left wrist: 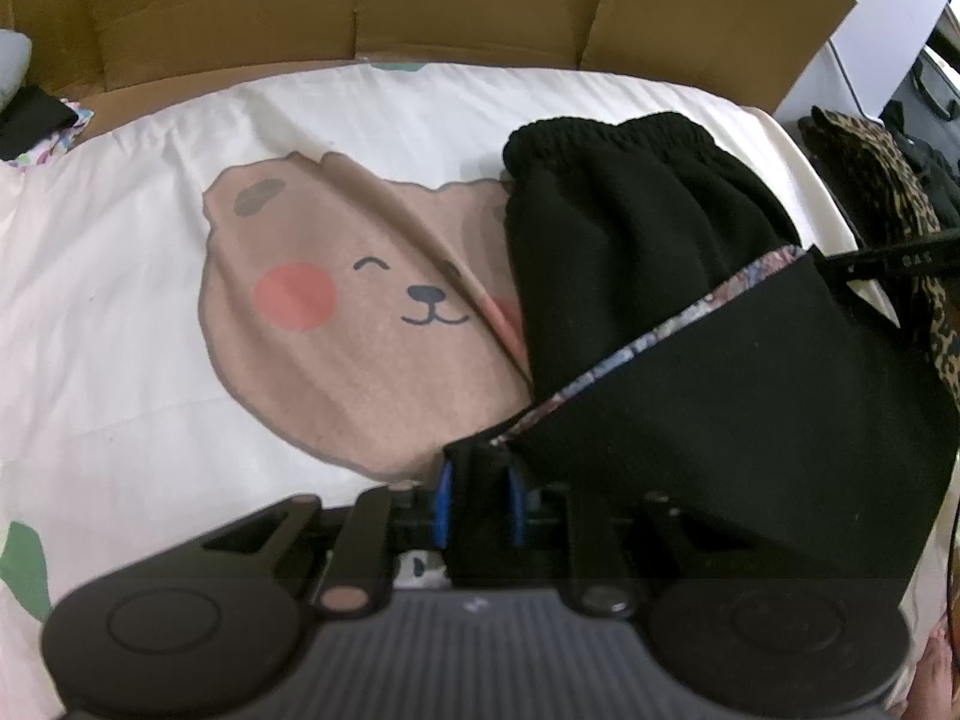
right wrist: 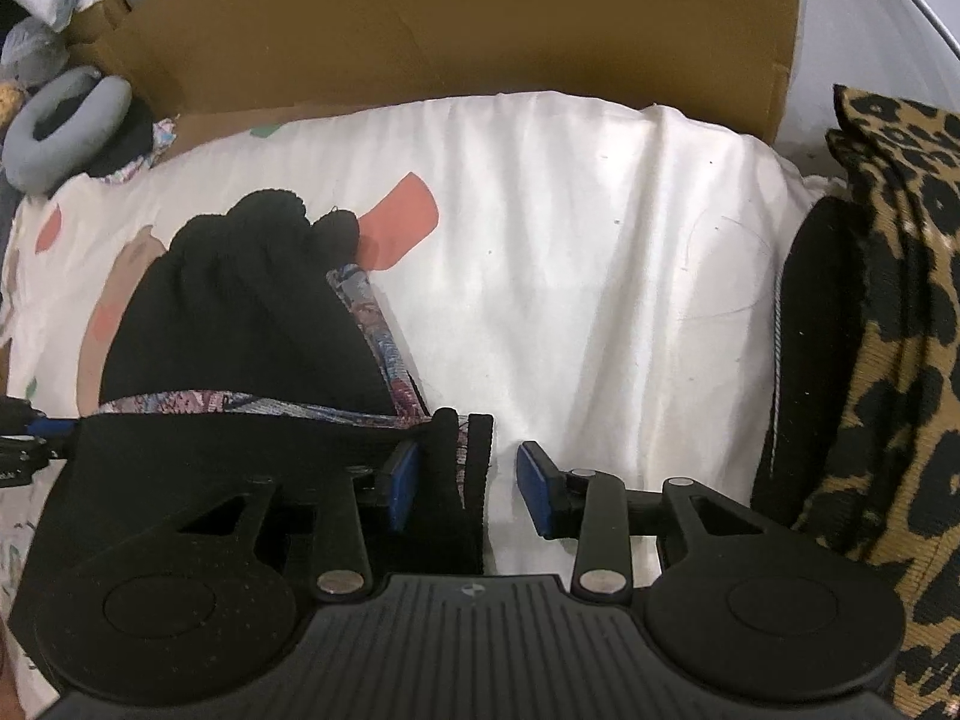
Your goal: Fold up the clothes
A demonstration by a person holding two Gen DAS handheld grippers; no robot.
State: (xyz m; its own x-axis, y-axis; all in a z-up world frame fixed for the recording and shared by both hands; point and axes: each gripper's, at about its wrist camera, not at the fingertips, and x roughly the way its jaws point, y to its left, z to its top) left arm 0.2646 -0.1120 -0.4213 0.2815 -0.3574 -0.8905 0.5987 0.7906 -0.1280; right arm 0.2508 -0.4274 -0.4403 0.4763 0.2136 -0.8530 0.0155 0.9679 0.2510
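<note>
A black garment (left wrist: 648, 252) with a patterned trim (left wrist: 660, 336) lies folded over itself on the bear-print sheet (left wrist: 360, 300). My left gripper (left wrist: 480, 504) is shut on a corner of its upper layer, with the blue pads (left wrist: 444, 504) pressing the black cloth. In the right wrist view the same garment (right wrist: 240, 312) stretches to the left. Its other corner hangs between the fingers of my right gripper (right wrist: 473, 486). That gripper is open: the cloth rests against the left pad (right wrist: 405, 483) and the right pad (right wrist: 540, 489) stands apart from it.
A cardboard wall (left wrist: 420, 0) (right wrist: 480, 18) stands behind the bed. A leopard-print garment (right wrist: 888, 330) (left wrist: 888, 192) lies on the right over a black one (right wrist: 816, 330). A grey ring cushion (right wrist: 66, 120) sits at the far left. White sheet (right wrist: 600, 270) spreads ahead of the right gripper.
</note>
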